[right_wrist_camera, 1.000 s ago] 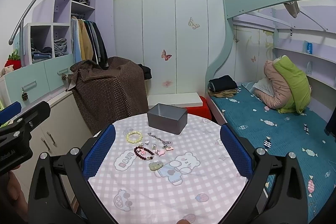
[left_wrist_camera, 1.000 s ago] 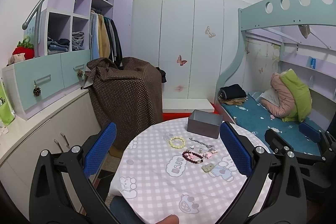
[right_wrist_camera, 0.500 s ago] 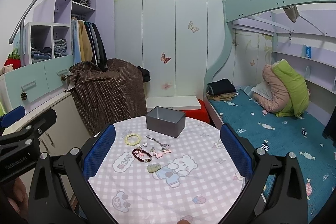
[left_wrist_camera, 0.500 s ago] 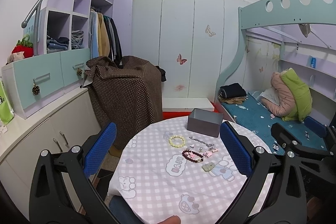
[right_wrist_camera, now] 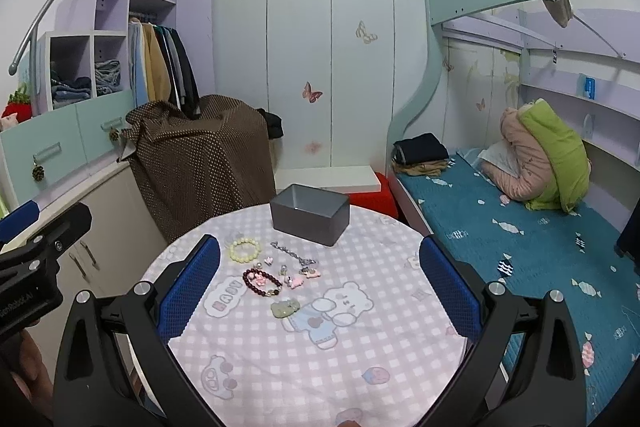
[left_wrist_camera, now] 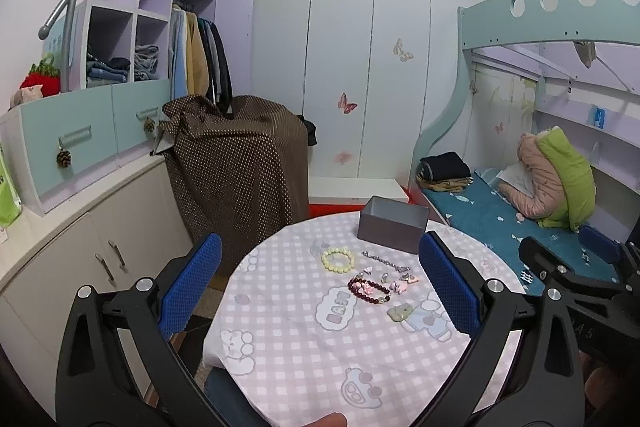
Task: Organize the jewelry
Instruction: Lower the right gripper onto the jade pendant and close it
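Left gripper point(left_wrist_camera: 318, 285): blue mesh-textured pads point(left_wrist_camera: 188, 285) spread wide, nothing held, raised above the near edge of the round table point(left_wrist_camera: 280, 347). Right gripper point(right_wrist_camera: 320, 285): pads point(right_wrist_camera: 448, 285) equally wide apart, nothing held (its black frame also shows at the right edge of the left view).

Between the pads, on the pink-and-white checked cloth point(right_wrist_camera: 360, 355), the jewelry lies in a loose cluster:
- pale yellow bead bracelet point(right_wrist_camera: 245, 249), far left;
- thin silver chain point(right_wrist_camera: 292, 254), right of it;
- dark red bead bracelet point(right_wrist_camera: 262, 282), nearer;
- small pink charms point(right_wrist_camera: 298, 279), just beside the red beads;
- green jade-like pendant point(right_wrist_camera: 285, 307), nearest.

A grey rectangular box point(right_wrist_camera: 309, 214), open-topped, stands beyond the cluster at the far side.
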Available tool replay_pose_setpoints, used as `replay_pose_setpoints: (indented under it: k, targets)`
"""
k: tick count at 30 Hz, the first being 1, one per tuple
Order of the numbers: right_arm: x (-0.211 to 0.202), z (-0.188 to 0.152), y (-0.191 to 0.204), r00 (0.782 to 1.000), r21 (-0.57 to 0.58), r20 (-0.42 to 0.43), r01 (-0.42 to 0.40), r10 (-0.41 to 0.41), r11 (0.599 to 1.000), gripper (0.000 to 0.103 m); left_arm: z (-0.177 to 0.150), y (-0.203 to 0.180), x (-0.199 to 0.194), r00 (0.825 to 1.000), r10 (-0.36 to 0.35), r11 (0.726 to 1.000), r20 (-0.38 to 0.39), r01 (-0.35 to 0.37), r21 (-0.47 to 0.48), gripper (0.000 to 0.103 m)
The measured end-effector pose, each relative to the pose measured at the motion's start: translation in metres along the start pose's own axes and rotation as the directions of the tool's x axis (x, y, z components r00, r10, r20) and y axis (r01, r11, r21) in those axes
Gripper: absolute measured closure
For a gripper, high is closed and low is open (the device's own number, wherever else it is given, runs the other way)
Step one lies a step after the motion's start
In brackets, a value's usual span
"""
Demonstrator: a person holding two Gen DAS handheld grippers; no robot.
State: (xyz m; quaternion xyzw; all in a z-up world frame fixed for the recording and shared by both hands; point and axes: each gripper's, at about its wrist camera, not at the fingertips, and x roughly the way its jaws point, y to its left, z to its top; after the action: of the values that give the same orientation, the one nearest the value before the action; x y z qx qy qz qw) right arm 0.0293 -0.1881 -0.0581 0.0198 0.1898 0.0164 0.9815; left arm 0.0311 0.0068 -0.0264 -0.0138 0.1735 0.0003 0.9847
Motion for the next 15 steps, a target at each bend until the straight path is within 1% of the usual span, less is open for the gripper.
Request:
replay_pose_setpoints:
  k: [5, 8, 9, 12, 15]
  targets:
    - [0.014, -0.005, -0.001, 1.0, -0.017, -0.023, 0.002, -0.002, 1.0, 0.007, -0.012, 0.001, 0.016, 1.0, -0.006, 1.0, 0.0, 0.006, 0.004, 0.005]
    - [0.036, -0.014, -0.001, 0.998, -0.047, -0.065, -0.005, 0.002, 0.999, 0.007, -0.024, 0.001, 0.03, 1.0, -0.001, 1.0, 0.004, 0.001, 0.011, 0.005]
    - [0.044, -0.018, -0.001, 0.997, -0.056, -0.082, -0.006, 0.001, 0.998, 0.007, -0.029, 0.002, 0.04, 1.0, -0.002, 1.0, -0.007, 0.002, 0.015, 0.005]
    - [0.083, -0.037, 0.001, 0.983, -0.096, -0.184, -0.023, 0.005, 0.995, 0.007, -0.046, 0.003, 0.067, 0.999, 0.009, 0.999, -0.052, -0.007, 0.038, 0.005]
    - [0.127, -0.063, 0.008, 0.952, -0.149, -0.307, -0.067, 0.018, 0.987, 0.007, -0.063, 0.004, 0.095, 0.994, 0.014, 0.999, -0.106, -0.008, 0.053, 0.005]
